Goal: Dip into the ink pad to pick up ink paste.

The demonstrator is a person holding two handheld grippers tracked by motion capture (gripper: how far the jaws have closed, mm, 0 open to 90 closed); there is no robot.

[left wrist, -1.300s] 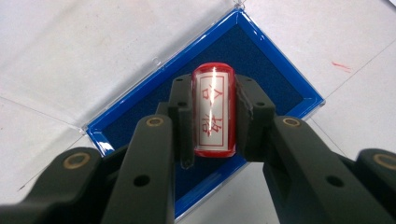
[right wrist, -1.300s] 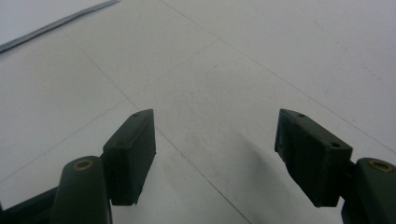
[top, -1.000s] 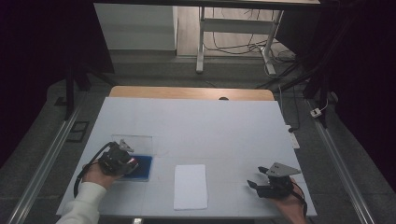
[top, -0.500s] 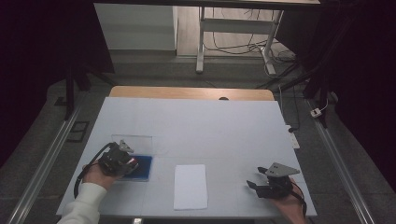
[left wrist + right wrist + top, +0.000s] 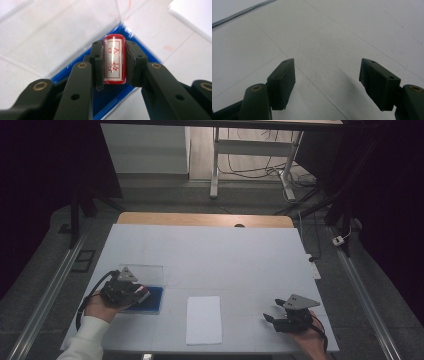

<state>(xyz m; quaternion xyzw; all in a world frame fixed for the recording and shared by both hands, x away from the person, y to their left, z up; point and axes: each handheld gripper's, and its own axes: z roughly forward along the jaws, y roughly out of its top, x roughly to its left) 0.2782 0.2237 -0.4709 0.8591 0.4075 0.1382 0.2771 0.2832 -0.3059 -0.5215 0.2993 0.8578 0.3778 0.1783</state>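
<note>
— Left gripper (image 5: 113, 62), what's it got?
— Jaws clamped on a small red-and-clear plastic cylinder stamp (image 5: 114, 61) with red characters, held over a flat blue pad (image 5: 148, 299) under a clear plastic lid (image 5: 145, 271), possibly hinged; hard to tell.
— And the right gripper (image 5: 327, 82)?
— Jaws spread wide, empty, low over the white table (image 5: 225, 255), well apart from the white paper sheet (image 5: 204, 319) lying between both hands.

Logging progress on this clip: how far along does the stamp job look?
Done: left gripper has the red stamp clamped over the blue pad. Left: the white paper shows no mark, so stamping probably remains. Right gripper rests open, holding nothing.
</note>
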